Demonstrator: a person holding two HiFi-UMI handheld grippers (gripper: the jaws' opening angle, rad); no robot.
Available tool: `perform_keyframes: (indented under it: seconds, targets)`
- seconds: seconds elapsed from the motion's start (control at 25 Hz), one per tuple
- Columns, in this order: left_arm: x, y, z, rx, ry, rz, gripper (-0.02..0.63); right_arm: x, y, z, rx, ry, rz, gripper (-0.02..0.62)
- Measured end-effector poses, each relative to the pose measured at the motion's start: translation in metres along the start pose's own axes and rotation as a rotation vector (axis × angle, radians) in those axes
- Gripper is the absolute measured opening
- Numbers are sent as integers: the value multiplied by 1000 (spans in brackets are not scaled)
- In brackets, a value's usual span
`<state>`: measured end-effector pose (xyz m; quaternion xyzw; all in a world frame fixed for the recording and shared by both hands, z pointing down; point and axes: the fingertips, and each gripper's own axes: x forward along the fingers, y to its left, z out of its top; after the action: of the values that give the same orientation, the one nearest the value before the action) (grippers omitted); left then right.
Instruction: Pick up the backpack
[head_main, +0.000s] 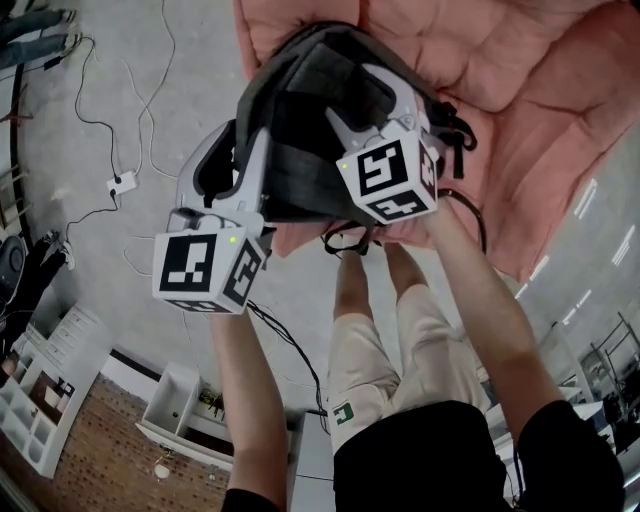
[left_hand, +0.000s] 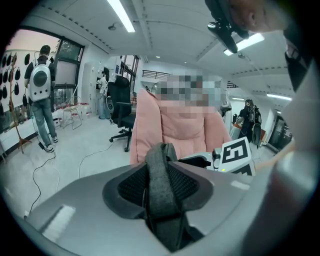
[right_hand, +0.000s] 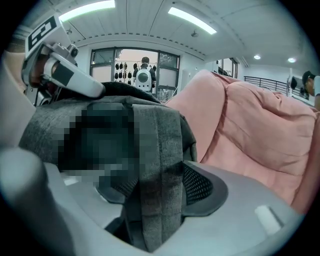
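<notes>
Closest to the head camera is the person's own body, a black top (head_main: 450, 460) and pale shorts (head_main: 380, 360), from which both forearms (head_main: 245, 400) stretch out to the backpack (head_main: 300, 140). That grey backpack sits at the front edge of a pink armchair (head_main: 520, 90), with part of it over the bare floor (head_main: 160, 100) and thin black cords (head_main: 345, 240) dangling beneath; whether the seat bears any of its weight I cannot tell. The left gripper (head_main: 243, 150) comes in at the bag's left side, its marker cube (head_main: 205, 270) low and toward the person, angled down a little along the arm. Its own view shows a narrow strap (left_hand: 159, 175) of grey felt standing up between the fingers (left_hand: 125, 187), the dark pads closed in against both of its sides, so I read this as a real hold. The right gripper (head_main: 358, 100) lies over the top of the bag, also tipped downward, the wrist straight behind it. There a broad strap (right_hand: 157, 150) runs between the fingers (right_hand: 202, 185), but they stand wide, and the one pad I can see merely flanks the cloth rather than squeezing it: released, by my reading. So the reach is done and one hand has a hold. What is left, I judge, is for the right fingers to clench on their strap and for both arms to raise the bag clear of the chair.
</notes>
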<state>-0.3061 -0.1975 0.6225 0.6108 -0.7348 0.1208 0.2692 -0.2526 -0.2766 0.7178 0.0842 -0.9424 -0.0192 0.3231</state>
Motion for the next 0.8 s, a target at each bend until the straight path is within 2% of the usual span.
perform_keyframes:
  seconds: [0.4, 0.8]
  targets:
    - [1, -4, -2, -22, -3, -6, 109, 1, 0, -3, 3, 6, 58, 259]
    - [-2, -30, 7, 58, 13, -27, 83, -8, -11, -3, 18, 9, 71, 262]
